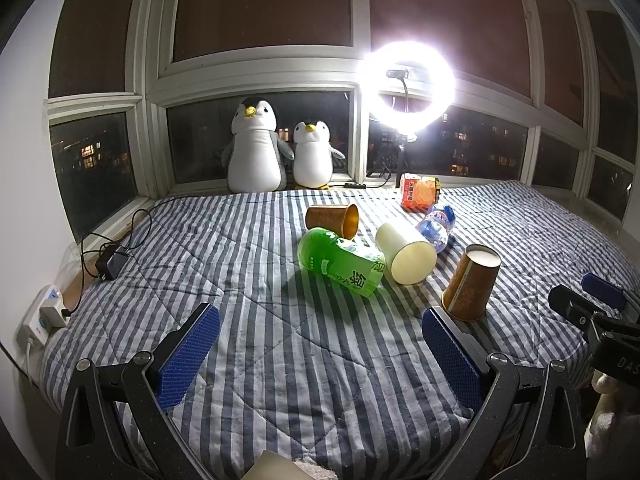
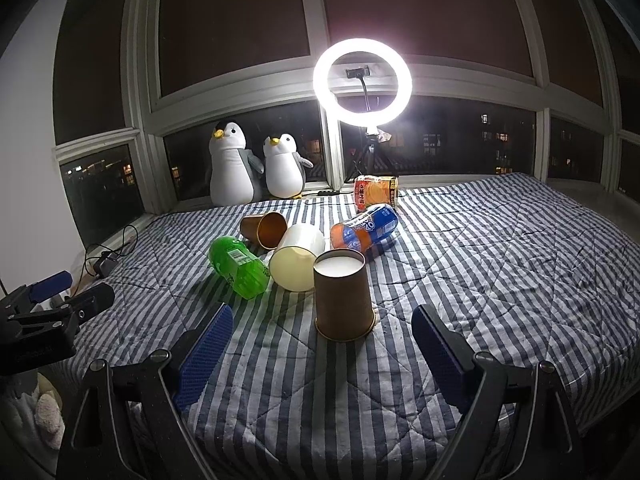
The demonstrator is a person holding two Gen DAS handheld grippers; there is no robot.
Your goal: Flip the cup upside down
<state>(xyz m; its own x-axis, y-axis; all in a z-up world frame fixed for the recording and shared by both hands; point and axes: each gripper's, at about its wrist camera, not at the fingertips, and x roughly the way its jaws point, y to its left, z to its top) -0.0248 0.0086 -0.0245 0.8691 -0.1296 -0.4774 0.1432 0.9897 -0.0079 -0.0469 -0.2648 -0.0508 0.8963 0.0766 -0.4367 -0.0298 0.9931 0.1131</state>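
A brown paper cup (image 2: 344, 294) stands upside down on the striped bed cover, white base up; it also shows in the left wrist view (image 1: 472, 284). My right gripper (image 2: 322, 344) is open and empty, its blue pads on either side of and just short of this cup. My left gripper (image 1: 322, 344) is open and empty over the bare cover, left of the cup. A cream cup (image 2: 298, 256) and a second brown cup (image 2: 266, 229) lie on their sides behind it.
A green bottle (image 2: 239, 266), an orange-and-blue bottle (image 2: 365, 227) and an orange packet (image 2: 376, 191) lie on the bed. Two plush penguins (image 2: 230, 166) and a lit ring light (image 2: 362, 82) stand at the window. A charger and cables (image 1: 110, 262) lie at the left edge.
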